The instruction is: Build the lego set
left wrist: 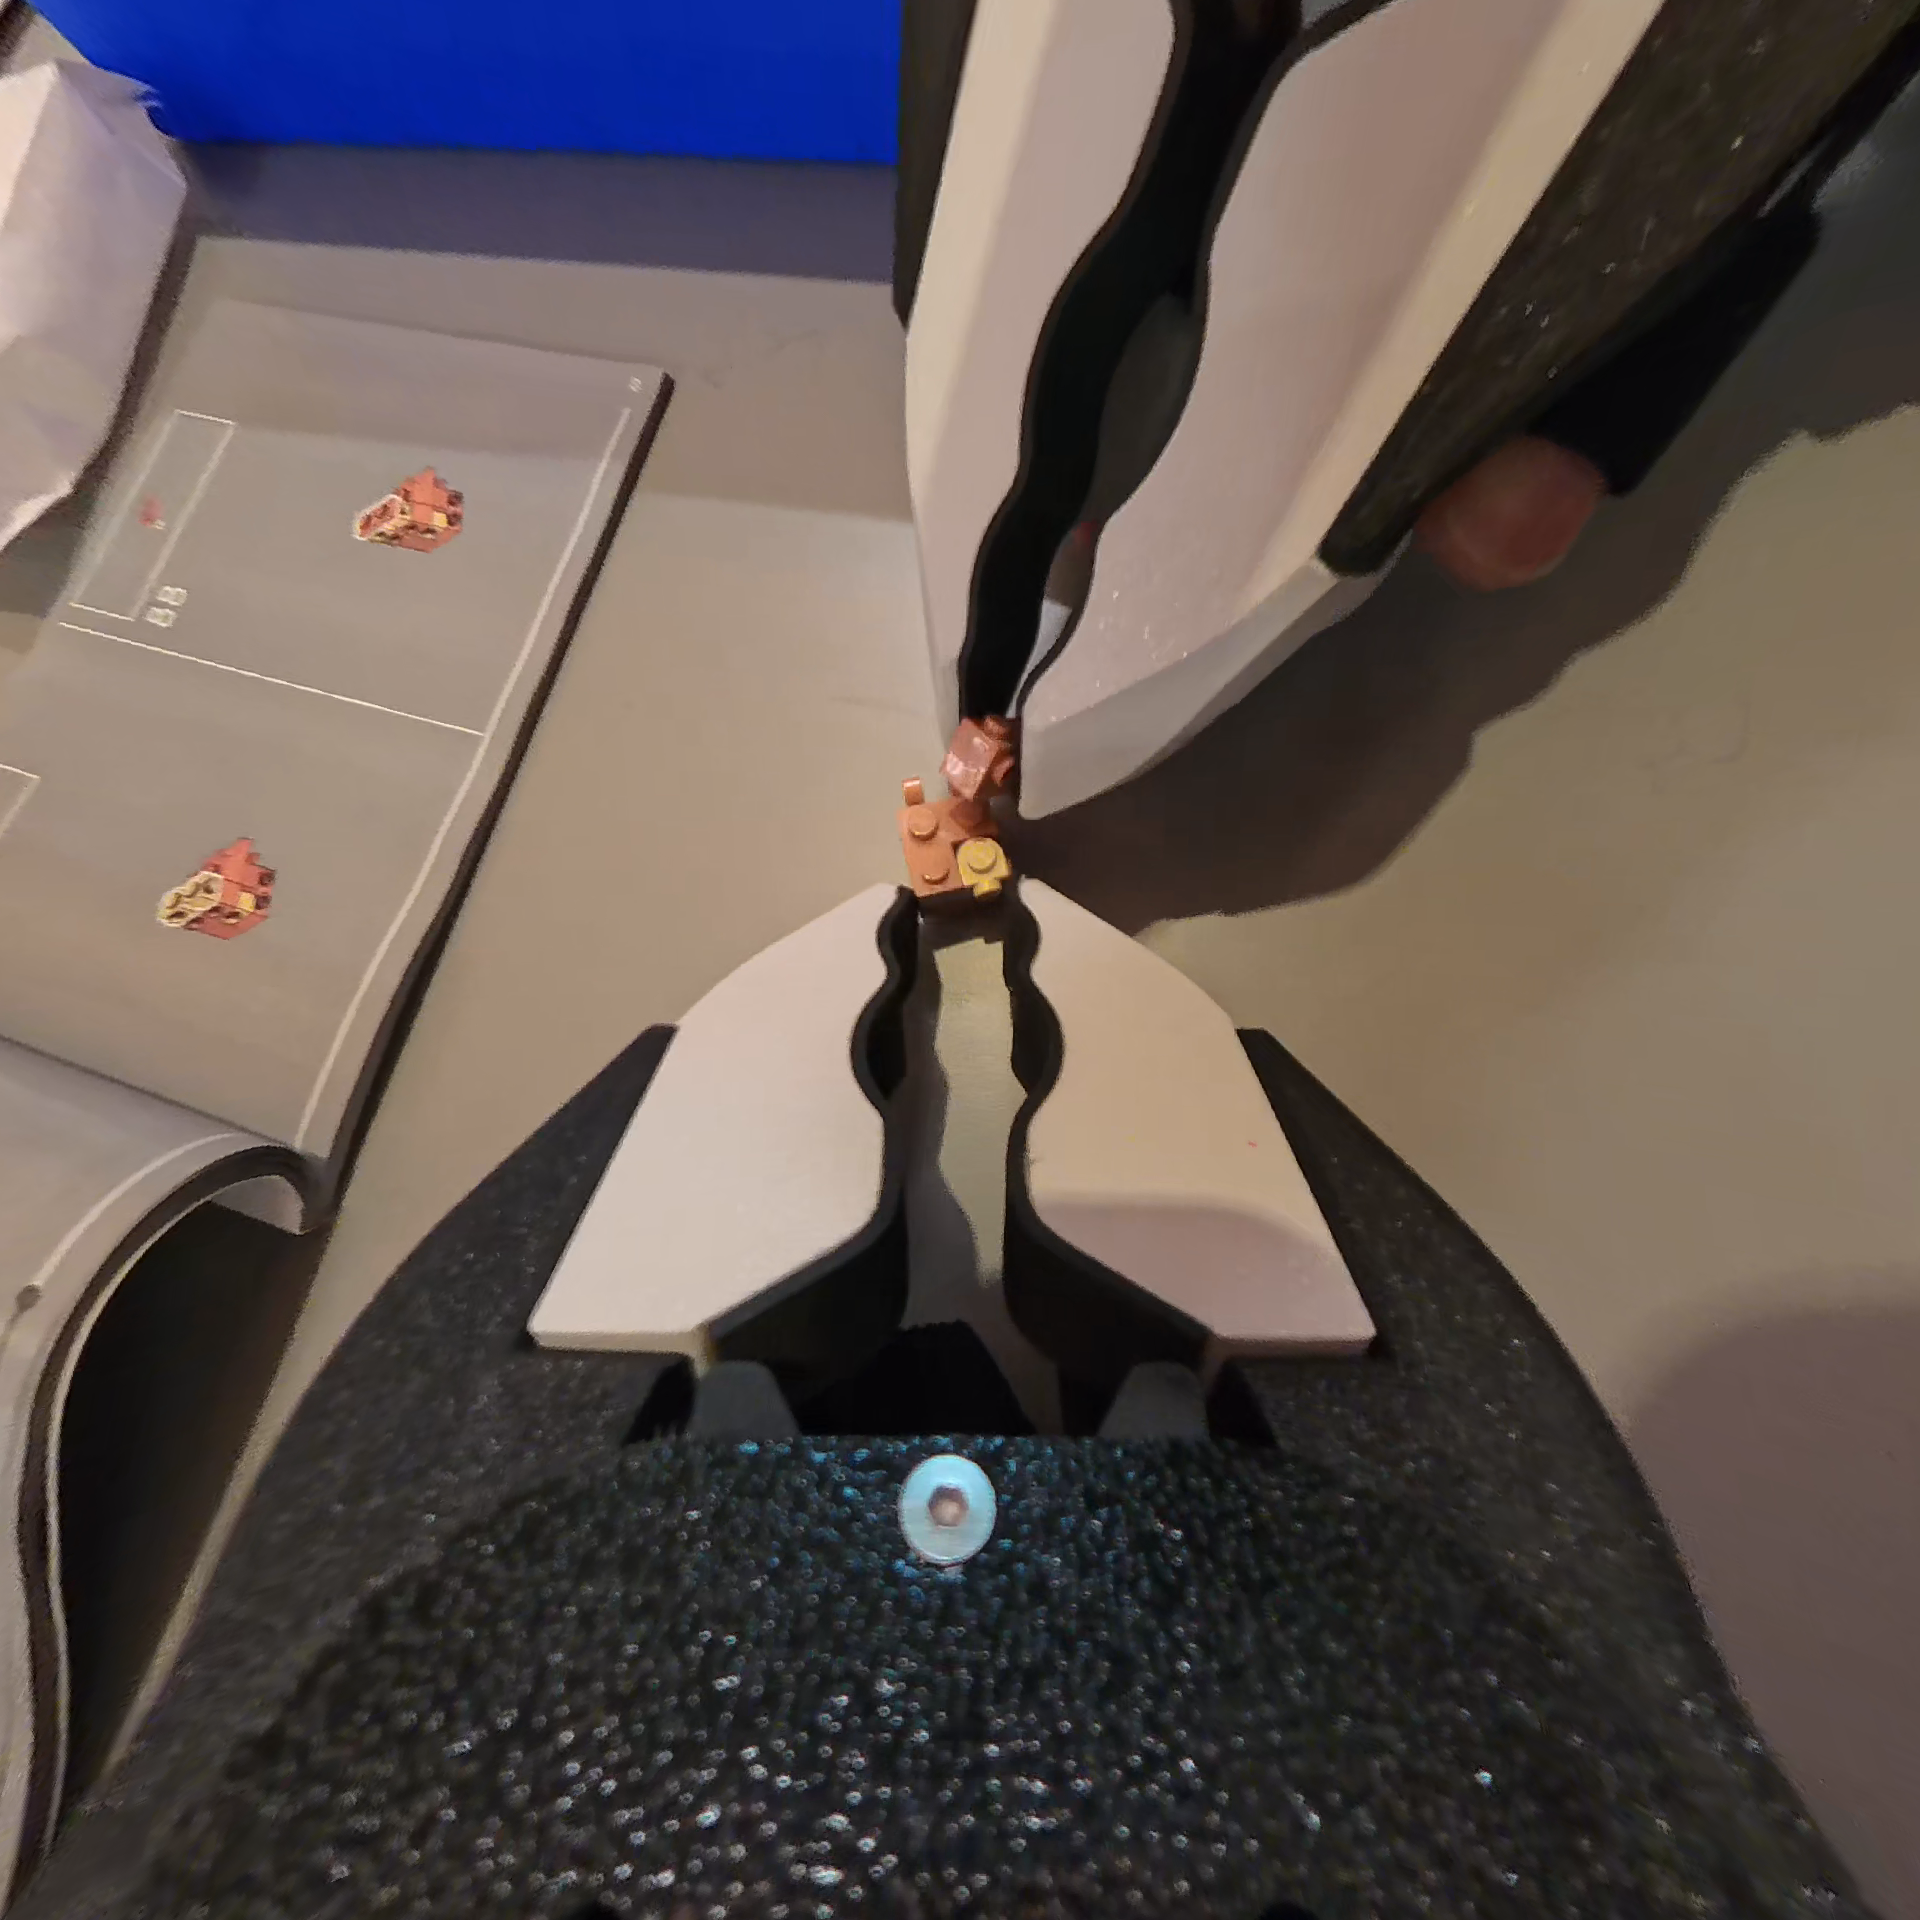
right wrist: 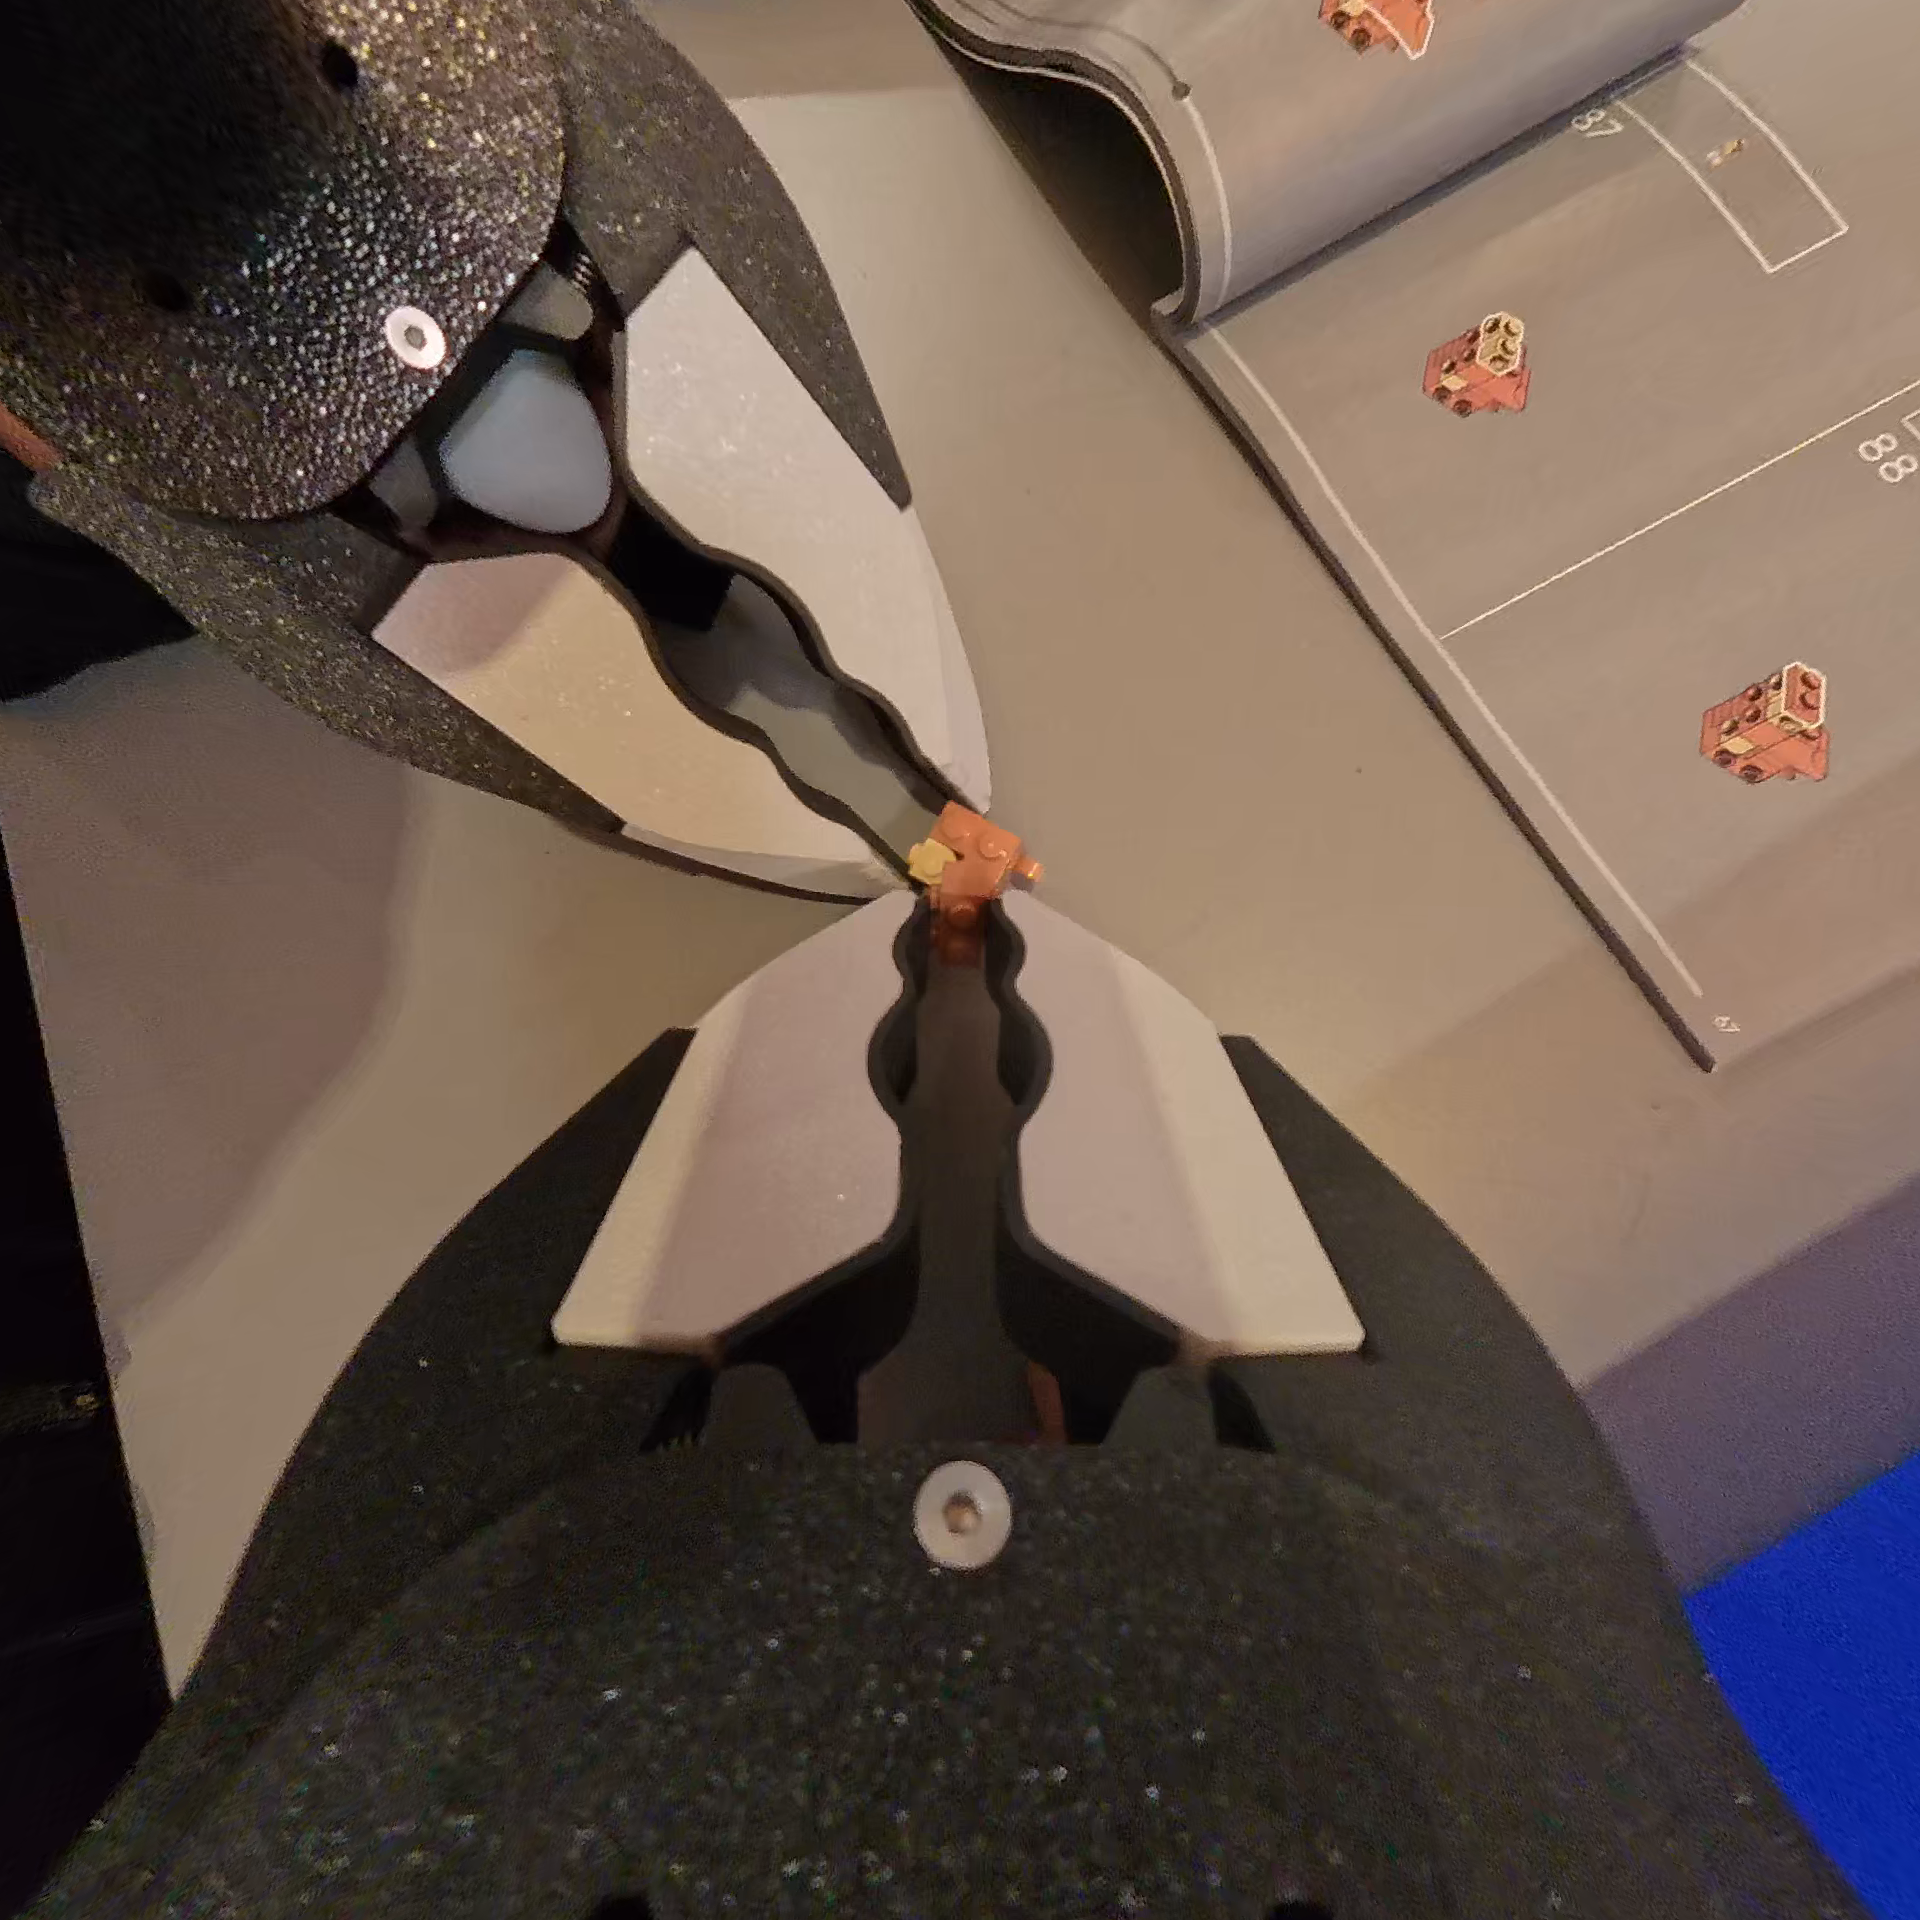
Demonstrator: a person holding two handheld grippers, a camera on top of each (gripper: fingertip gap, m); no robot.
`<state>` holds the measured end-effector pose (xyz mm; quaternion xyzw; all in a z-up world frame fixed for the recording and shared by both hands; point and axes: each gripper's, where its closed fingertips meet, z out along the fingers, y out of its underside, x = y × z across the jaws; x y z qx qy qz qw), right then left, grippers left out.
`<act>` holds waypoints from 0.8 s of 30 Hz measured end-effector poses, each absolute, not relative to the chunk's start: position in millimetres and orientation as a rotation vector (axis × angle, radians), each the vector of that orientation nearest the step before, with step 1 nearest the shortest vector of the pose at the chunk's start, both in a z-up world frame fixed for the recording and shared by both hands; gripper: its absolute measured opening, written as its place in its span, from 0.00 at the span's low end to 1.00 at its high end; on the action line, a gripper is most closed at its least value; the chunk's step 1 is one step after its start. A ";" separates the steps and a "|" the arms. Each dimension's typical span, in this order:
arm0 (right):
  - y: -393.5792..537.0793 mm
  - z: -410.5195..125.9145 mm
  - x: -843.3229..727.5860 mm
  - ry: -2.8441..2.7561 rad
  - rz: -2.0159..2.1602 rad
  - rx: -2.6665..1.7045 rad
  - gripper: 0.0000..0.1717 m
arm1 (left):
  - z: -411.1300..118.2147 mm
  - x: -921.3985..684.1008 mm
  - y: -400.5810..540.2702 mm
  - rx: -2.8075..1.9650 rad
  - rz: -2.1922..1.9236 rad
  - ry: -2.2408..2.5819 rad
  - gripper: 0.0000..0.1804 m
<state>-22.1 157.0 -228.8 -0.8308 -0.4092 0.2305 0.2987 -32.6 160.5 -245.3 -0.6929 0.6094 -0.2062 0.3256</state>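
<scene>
— What lies farthest left on the surface?

— In the left wrist view, a pale crumpled bag (left wrist: pixel 73 291) at the edge, then an open instruction booklet (left wrist: pixel 312 727) with grey pages that show drawings of a brown brick build. Behind it runs a bright blue panel (left wrist: pixel 499 73). All of it rests on a plain grey-beige table (left wrist: pixel 1558 1143).

— And in the middle?

— The left gripper (left wrist: pixel 961 909) points forward, its pale fingers clamped on a small brown brick assembly (left wrist: pixel 940 857) with a yellow round piece (left wrist: pixel 982 862) on top. The assembly is held up off the table, at the very fingertips.

— What meets it from the right?

— The right gripper (left wrist: pixel 992 748) reaches in from above, fingers closed on a smaller brown piece (left wrist: pixel 977 764) that touches the assembly. A fingertip of the person's hand (left wrist: pixel 1507 520) shows beside that gripper's dark body.

— Does the other view agree?

— Yes: the small brown piece (right wrist: pixel 961 930) sits pinched between the right gripper's tips (right wrist: pixel 961 914), the assembly (right wrist: pixel 977 857) just beyond, the booklet (right wrist: pixel 1558 520) to the right, a blue patch (right wrist: pixel 1818 1662) in the lower corner.
</scene>
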 end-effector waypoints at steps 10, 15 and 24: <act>161.0 -224.9 -26.9 -1.030 0.585 -2.250 0.06 | -240.4 -28.0 167.5 -1.752 -0.432 1.532 0.08; 164.7 -223.2 -26.8 -1.030 0.496 -2.250 0.06 | -238.4 -29.0 172.3 -1.734 -0.358 1.496 0.08; 165.5 -226.3 -28.7 -1.004 0.529 -2.266 0.06 | -242.2 -30.1 171.6 -1.760 -0.397 1.489 0.08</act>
